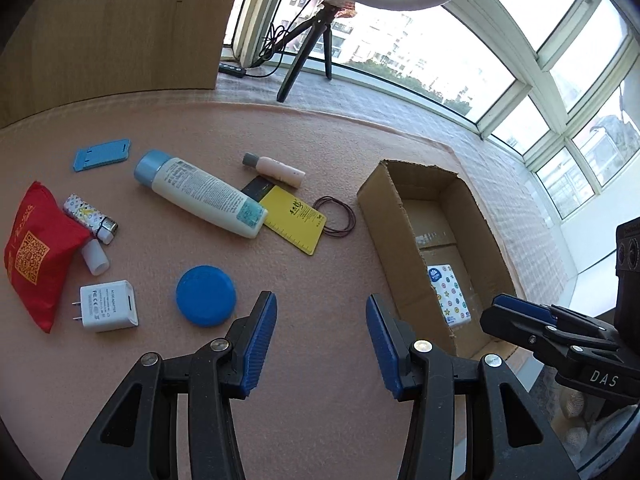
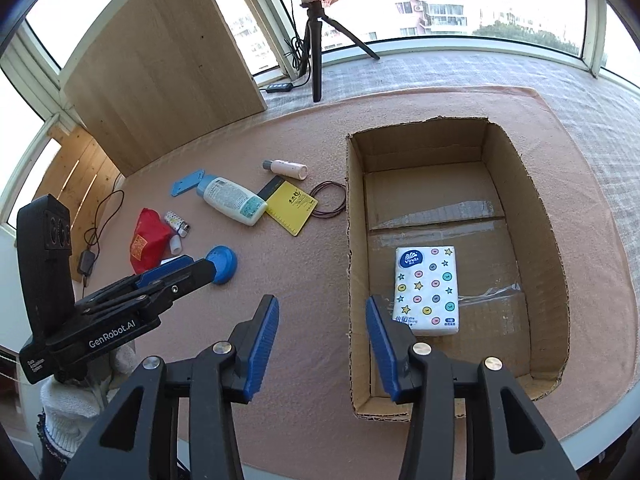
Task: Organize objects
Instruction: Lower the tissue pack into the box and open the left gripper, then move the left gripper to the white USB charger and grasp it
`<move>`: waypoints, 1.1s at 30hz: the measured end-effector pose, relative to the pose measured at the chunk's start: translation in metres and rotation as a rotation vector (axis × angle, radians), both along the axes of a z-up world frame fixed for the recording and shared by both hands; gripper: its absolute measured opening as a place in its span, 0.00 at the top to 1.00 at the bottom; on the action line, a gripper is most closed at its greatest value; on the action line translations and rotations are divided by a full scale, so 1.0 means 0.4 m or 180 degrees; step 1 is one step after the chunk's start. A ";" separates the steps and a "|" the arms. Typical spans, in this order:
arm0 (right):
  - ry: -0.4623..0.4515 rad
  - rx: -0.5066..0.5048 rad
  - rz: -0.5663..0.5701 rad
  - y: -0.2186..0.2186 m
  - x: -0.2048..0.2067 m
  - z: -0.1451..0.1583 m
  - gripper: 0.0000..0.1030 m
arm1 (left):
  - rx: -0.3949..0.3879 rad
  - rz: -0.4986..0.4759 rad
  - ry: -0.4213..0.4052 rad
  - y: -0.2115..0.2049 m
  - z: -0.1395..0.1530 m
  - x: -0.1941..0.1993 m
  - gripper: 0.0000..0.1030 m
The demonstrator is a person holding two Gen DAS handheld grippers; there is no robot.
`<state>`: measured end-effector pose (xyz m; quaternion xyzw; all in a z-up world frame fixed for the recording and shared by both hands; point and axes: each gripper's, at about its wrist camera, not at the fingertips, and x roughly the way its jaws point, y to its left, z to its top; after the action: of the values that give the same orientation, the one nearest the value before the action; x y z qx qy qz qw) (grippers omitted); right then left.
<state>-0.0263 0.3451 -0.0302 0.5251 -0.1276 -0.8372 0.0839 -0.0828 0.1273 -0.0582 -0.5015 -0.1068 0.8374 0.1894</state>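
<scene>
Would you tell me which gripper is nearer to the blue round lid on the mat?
Left. The left gripper hangs open just beside the blue round lid, while the right gripper sits open over the cardboard box edge, farther away.

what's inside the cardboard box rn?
One tissue pack lies flat on the floor of the cardboard box; otherwise only bare, taped cardboard shows. The near corner sits hidden behind the right claw.

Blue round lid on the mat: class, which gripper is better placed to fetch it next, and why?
Probably the left gripper: open, with the blue round lid just ahead. The right gripper sits by the cardboard box.
</scene>
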 end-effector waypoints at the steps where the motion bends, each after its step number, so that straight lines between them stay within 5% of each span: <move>1: -0.0002 -0.0006 0.0015 -0.011 0.001 -0.001 0.59 | -0.0027 0.0038 -0.0018 -0.021 -0.007 -0.006 0.51; 16: -0.0071 0.0024 0.0129 -0.144 0.033 -0.031 0.55 | -0.0193 0.0572 -0.0337 -0.299 -0.099 -0.120 0.51; 33: -0.0197 0.0027 0.0093 -0.177 0.034 -0.063 0.55 | -0.0172 0.0499 -0.0553 -0.347 -0.175 -0.179 0.61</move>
<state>-0.0125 0.2745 -0.0555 0.5529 -0.1189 -0.8198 0.0900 -0.1545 -0.0115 -0.1282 -0.5671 -0.1390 0.8057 0.0997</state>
